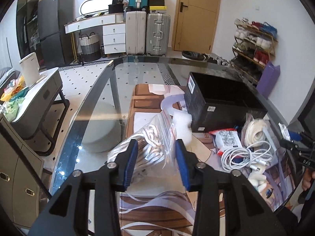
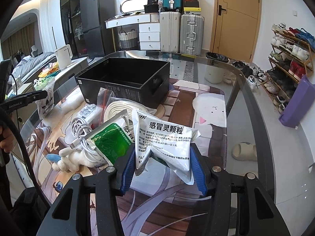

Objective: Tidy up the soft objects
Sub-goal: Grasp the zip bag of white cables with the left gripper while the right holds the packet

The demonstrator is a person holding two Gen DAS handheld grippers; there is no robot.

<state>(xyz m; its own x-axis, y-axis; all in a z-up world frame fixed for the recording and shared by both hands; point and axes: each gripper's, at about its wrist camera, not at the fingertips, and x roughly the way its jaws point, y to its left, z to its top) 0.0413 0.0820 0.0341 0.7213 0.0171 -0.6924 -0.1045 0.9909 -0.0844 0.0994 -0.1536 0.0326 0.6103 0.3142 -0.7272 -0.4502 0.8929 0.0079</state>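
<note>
My right tongs [image 2: 162, 162] pinch a crumpled white foil medicine sachet [image 2: 167, 143] printed with black characters, held above the printed mat [image 2: 196, 122] just before the open black box [image 2: 126, 80]. My left tongs [image 1: 156, 162] stand apart around a clear zip bag of white striped cord [image 1: 145, 147], neither pad pressing it. I count one box, two sachets including a green one [image 2: 110, 139], and one loose white cable [image 1: 242, 155]

On the table: 1 black box [image 2: 126, 78], 2 medicine sachets [image 2: 167, 137], 2 zip bags [image 1: 145, 147].

Glass table [image 1: 94, 106], printed mat [image 1: 141, 98]
</note>
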